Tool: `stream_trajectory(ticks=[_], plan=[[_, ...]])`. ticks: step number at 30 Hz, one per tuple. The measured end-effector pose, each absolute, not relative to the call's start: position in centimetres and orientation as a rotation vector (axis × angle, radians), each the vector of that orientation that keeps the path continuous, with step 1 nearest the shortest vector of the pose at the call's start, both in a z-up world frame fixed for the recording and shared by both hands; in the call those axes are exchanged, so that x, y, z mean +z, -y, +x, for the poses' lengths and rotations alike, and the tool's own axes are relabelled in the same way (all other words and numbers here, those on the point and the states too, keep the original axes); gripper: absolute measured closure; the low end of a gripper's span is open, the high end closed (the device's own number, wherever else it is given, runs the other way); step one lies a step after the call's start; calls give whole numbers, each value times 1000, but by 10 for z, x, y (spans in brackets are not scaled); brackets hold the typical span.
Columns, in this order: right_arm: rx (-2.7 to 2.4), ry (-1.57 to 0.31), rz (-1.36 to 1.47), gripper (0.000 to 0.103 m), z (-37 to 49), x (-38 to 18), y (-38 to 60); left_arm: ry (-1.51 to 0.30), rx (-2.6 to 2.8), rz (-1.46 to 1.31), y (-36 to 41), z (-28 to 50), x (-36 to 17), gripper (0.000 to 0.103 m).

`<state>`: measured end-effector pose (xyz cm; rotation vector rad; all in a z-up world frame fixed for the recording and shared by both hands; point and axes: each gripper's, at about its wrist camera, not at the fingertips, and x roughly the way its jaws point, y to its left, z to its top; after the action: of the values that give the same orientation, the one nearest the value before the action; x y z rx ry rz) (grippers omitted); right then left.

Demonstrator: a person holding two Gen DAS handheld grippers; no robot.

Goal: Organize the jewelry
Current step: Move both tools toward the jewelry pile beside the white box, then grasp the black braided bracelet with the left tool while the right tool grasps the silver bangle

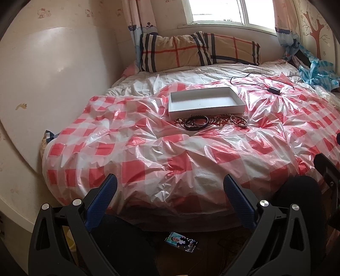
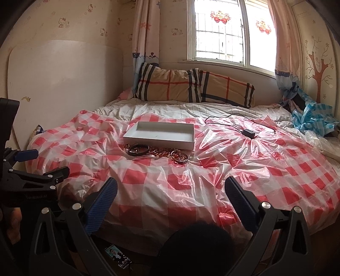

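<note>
Jewelry pile (image 1: 210,122) lies against the near wall of the white tray (image 1: 205,101) — a strip running alongside it. Left gripper (image 1: 170,191) and right gripper (image 2: 171,192) (both spread, empty) face it; neither is clearly nearer.

Daylight pours in through the window (image 1: 218,12) at the back, blown out to near white in the left wrist view and less so in the right wrist view, where the grille behind the glass still shows. The red-and-white checked plastic sheet (image 2: 212,180) throws glare off its creases, the white box (image 1: 204,102) reads bright, and both pictures look soft with a warm pinkish cast. Fisheye bending curves the walls, dark vignettes fill the corners, and the floor below the bed is in shadow
</note>
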<state>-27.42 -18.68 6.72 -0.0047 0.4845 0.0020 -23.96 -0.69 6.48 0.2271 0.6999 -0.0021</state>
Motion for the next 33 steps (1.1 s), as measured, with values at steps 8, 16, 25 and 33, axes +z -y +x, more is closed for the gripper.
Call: stream_trajectory(ticks=[8,16,25,33], plan=[[5,-533,-42,6,-208,61,201,-768,-61,265,28,-183,45,7],[62,-683,-81,6,-102,19,208,-871,-152,170,24,-76,24,7],[106,-828,-95,6,-3,-33,222,-956,-226,131,24,42,-24,7],[157,-903,-100,6,38,-58,218,-981,-265,147,36,80,-52,7]])
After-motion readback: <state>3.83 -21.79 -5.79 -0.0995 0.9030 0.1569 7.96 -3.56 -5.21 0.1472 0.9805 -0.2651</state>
